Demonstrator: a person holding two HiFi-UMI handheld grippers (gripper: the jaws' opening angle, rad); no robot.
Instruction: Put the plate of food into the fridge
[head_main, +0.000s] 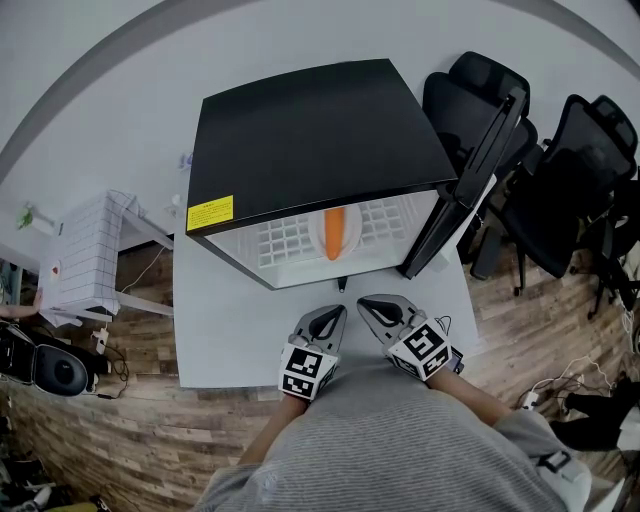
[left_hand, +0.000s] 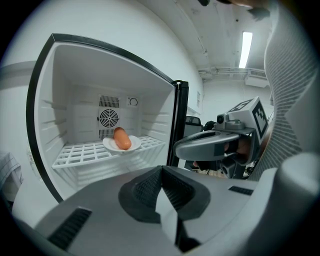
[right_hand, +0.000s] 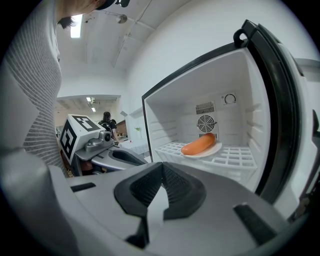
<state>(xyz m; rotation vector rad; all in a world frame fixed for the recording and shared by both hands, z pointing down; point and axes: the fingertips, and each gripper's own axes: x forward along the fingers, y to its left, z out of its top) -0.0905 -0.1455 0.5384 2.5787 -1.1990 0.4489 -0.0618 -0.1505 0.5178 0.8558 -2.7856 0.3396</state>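
Left tool and right tool sit pressed together, empty, before my open fridge; round white plate with smooth sausage rests mid gridded shelf.

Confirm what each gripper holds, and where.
Nothing held: the left gripper and right gripper have shut, empty jaws; the plate of food sits on the fridge shelf.

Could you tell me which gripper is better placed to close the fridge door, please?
Probably the right: the right gripper, shut and empty, sits nearer the open door, which stands on that side; the left gripper is farther away.
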